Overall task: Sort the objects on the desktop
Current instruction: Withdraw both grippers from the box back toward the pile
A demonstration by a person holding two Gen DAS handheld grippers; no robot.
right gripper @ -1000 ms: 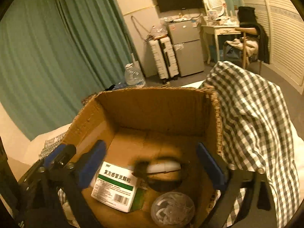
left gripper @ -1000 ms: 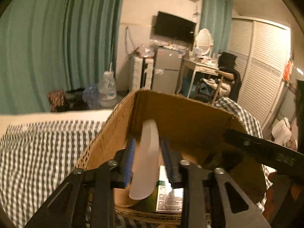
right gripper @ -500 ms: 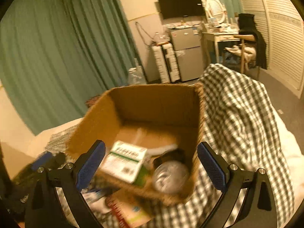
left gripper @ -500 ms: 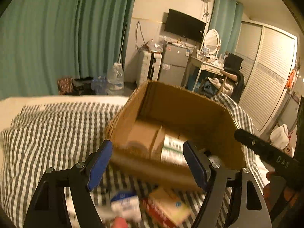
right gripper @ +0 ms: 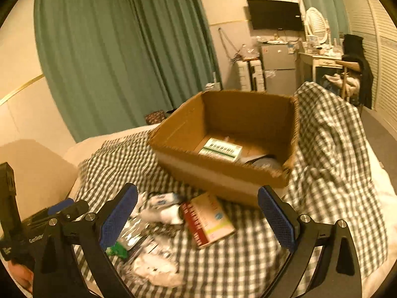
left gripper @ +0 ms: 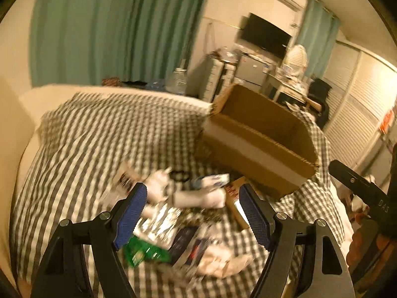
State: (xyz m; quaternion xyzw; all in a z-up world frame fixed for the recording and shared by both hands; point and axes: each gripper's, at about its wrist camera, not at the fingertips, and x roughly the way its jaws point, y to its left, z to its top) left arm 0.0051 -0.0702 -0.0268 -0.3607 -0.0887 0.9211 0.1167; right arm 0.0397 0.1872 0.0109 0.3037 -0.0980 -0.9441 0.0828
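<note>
Here the left gripper [left gripper: 192,213] hangs with its blue-padded jaws spread wide and nothing between them, above a blurred heap of small items [left gripper: 178,213] on the grey-and-white checked bedcover [left gripper: 99,134]; its jaws have just been opening, though they stand level now; the right gripper [right gripper: 198,219] is likewise spread wide and empty, over the same heap seen from the other side. In the heap, a red-and-cream box [right gripper: 208,219] lies flat just in front of the cardboard box [right gripper: 223,171]; beside it are a white bottle or tube lying on its side [right gripper: 163,214], a small white-and-blue packet [right gripper: 161,197], crinkled silver foil packaging [right gripper: 134,233], a green packet [left gripper: 146,250] and crumpled white material [right gripper: 158,268]; motion blur hides finer detail. The cardboard box stands open-topped on the bedcover, beyond the heap; inside it a white-and-green medicine box [right gripper: 220,149] lies flat on the floor, with a darker rounded thing partly seen next to it, too blurred to name. In the left wrist view the right gripper's black handle [left gripper: 362,193] and part of a hand [left gripper: 359,243] show at the right edge; teal curtains [right gripper: 119,49] hang behind.
</note>
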